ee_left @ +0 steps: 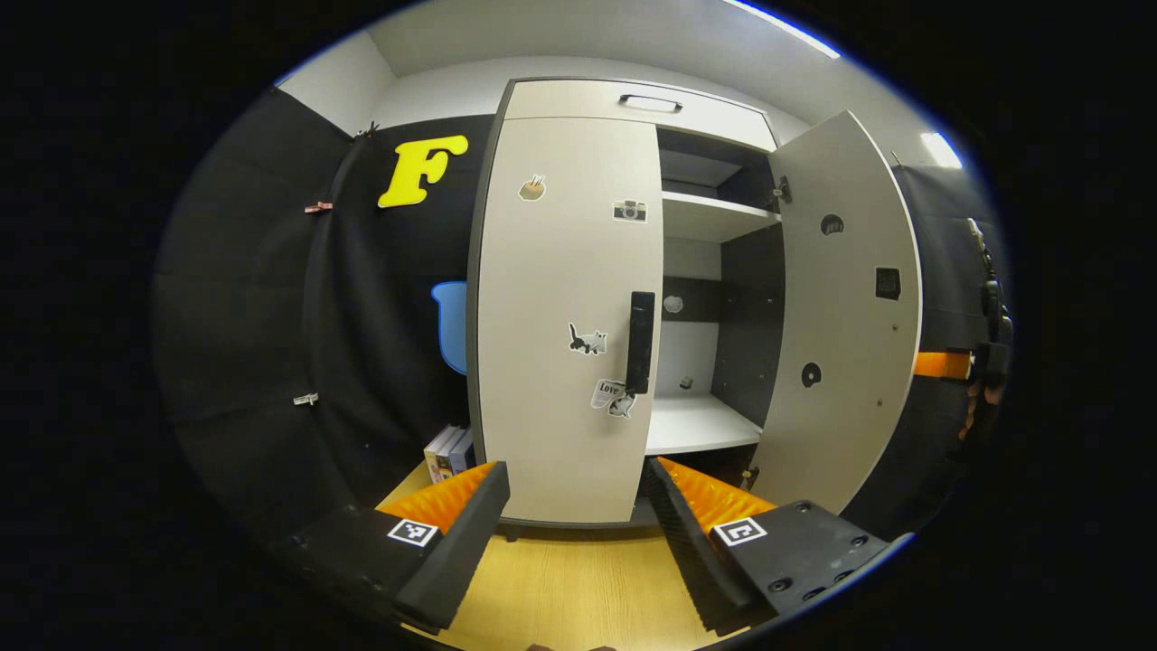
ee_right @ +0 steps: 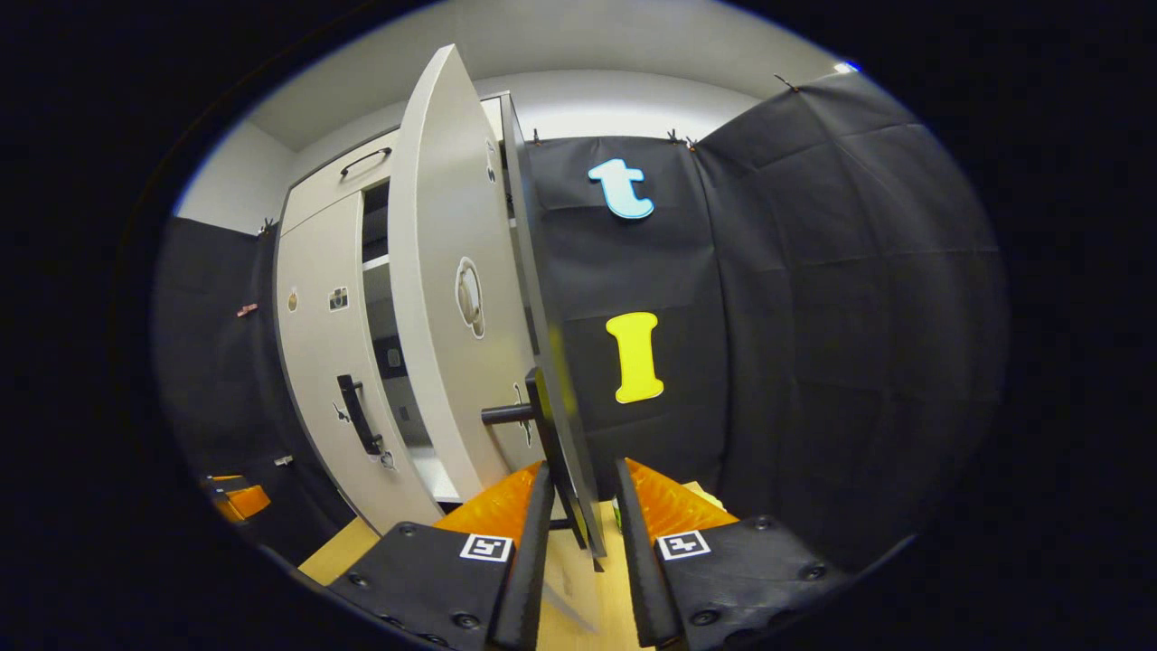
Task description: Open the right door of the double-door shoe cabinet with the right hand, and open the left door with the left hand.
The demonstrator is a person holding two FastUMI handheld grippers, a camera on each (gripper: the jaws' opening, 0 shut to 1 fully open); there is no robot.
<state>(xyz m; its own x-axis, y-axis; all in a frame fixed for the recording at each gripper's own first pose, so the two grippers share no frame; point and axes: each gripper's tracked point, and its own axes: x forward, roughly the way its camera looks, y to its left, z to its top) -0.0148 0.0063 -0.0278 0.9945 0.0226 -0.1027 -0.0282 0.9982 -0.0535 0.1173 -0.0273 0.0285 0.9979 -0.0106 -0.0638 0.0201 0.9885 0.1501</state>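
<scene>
Left gripper view: the shoe cabinet point(ee_left: 578, 99) stands on a wooden floor point(ee_left: 578, 588) against the booth wall. Its left door point(ee_left: 565, 325) is shut; its right door point(ee_left: 845, 307) is swung wide, baring the shelves point(ee_left: 714, 217) inside. The left door carries a dark vertical handle point(ee_left: 640, 342) near its inner edge and four stickers: a camera point(ee_left: 630, 211), a cat point(ee_left: 587, 341), a small tan one near the top, and one by the handle's foot reading "Love" point(ee_left: 610, 391). A few books point(ee_left: 449, 452) stand on the floor beside the cabinet's lower left corner. The left gripper point(ee_left: 578, 506) faces the left door from a short way off, jaws wide apart and holding nothing.

Right gripper view: the right gripper point(ee_right: 583, 511) is at the right door's point(ee_right: 452, 298) outer face. Its jaws are nearly closed around the thin dark handle bar point(ee_right: 565, 452); whether both fingers press on it cannot be told.
</scene>
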